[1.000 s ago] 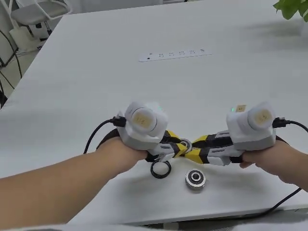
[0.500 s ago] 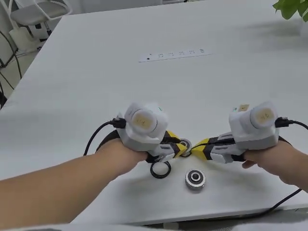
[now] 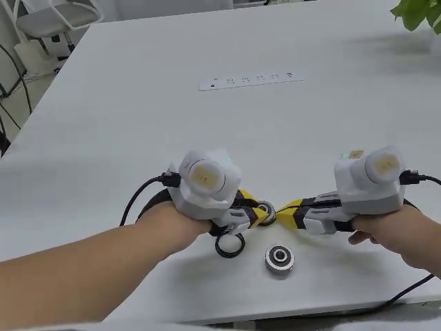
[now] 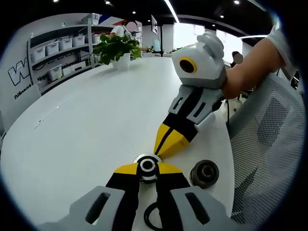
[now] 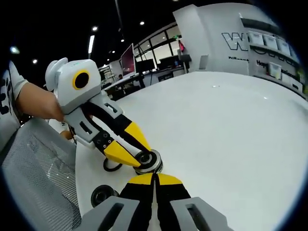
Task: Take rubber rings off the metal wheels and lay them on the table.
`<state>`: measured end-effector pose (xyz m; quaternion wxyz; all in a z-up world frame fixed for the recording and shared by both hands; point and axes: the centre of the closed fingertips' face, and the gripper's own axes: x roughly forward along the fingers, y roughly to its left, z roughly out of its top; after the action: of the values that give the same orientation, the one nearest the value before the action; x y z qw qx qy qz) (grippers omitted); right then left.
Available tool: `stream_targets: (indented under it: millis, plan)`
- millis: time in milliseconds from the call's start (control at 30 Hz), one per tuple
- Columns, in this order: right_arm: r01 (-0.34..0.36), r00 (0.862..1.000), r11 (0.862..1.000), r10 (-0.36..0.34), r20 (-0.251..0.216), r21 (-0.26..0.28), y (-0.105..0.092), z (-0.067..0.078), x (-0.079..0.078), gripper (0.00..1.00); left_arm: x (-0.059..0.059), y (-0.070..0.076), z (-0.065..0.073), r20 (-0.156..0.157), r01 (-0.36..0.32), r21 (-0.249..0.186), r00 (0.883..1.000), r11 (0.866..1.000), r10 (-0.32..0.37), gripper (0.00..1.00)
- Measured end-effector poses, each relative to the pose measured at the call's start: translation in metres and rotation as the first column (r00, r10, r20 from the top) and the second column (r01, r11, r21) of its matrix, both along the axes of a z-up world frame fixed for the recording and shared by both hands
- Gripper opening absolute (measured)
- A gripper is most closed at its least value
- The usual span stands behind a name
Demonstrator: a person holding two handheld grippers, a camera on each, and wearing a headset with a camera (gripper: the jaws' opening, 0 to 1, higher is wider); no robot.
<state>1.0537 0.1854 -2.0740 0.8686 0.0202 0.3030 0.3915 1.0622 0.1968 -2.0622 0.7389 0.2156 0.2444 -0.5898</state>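
My left gripper [image 4: 146, 169] [image 3: 256, 214] is shut on a small metal wheel [image 4: 147, 165] [image 3: 264, 210] [image 5: 148, 161], held just above the table. A dark rim still circles that wheel in the right gripper view. My right gripper [image 5: 154, 177] [image 3: 283, 208] points at the wheel from the right, its yellow jaws pressed together with nothing seen between them, the tips a short gap from the wheel. A loose black rubber ring [image 3: 229, 243] [image 5: 111, 166] lies on the table under the left gripper. A second wheel [image 3: 280, 257] [image 4: 204, 173] [image 5: 103, 195] with its black ring on lies nearby.
The white table [image 3: 138, 124] stretches far ahead. A white power strip [image 3: 251, 78] lies at its middle. A potted plant [image 3: 417, 12] stands at the far right corner. The table's near edge runs just below the second wheel. A mesh chair [image 4: 269, 144] is by the table.
My right gripper has drawn back to the right, away from the wheel it was touching. The left gripper keeps its hold on the wheel, almost still.
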Motion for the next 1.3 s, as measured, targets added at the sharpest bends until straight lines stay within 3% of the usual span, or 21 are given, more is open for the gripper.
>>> stream_targets:
  millis: [200, 333, 1300]
  plan:
    - [0.023, 1.0, 0.999, -0.023, -0.012, 0.024, -0.001, 0.0, 0.002, 0.0, 0.0, 0.0, 0.0, 0.0, -0.002, -0.001, 1.0, 1.0, 0.002, 0.07]
    - [0.055, 0.998, 0.996, -0.054, -0.016, 0.067, 0.0, 0.008, 0.005, 0.0, -0.001, 0.0, 0.0, -0.001, -0.005, 0.0, 1.0, 1.0, 0.005, 0.07]
    - [0.027, 1.0, 0.996, -0.026, -0.006, 0.089, 0.011, 0.016, 0.0, 0.0, -0.001, 0.0, 0.0, 0.006, -0.006, 0.002, 1.0, 1.0, 0.006, 0.07]
